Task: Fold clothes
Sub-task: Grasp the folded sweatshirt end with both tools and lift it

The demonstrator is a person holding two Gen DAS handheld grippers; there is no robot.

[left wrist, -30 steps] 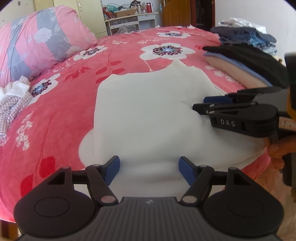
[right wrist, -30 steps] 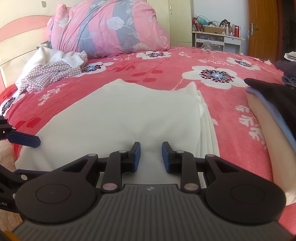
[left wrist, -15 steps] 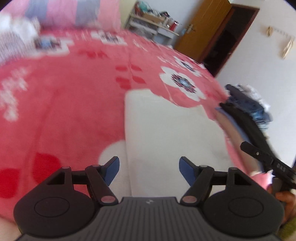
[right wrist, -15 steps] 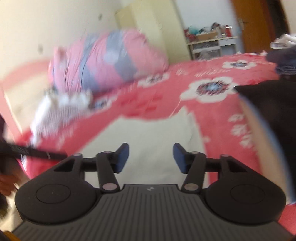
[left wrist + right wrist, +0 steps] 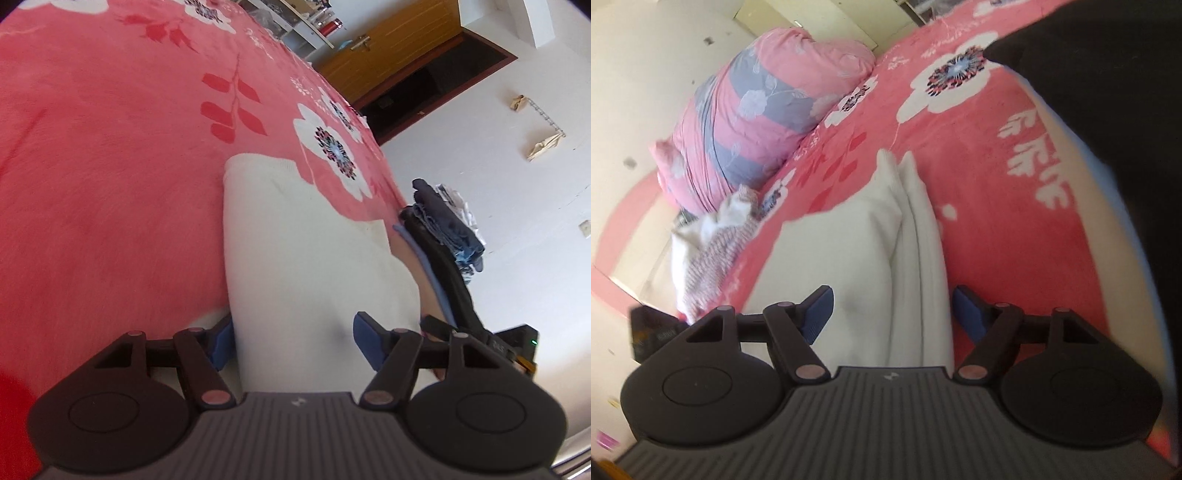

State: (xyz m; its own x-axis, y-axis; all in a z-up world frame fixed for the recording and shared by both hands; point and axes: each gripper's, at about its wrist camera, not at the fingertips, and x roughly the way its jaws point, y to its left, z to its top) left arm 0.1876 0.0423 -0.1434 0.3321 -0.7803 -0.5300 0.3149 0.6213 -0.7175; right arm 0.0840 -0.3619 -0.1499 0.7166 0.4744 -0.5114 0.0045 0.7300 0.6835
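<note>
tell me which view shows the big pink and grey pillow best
The right wrist view: the pink and grey pillow sits whole at the head of the bed there. The left wrist view does not show it at all.

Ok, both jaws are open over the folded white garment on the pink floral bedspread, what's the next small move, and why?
Probably close both grippers on the near edge of the folded white garment. The left gripper and right gripper have just been opening and closing respectively in reverse: the right's jaws opened, the left's eased in. Both straddle cloth without pinching it, so nothing is held yet on the pink floral bedspread.
</note>
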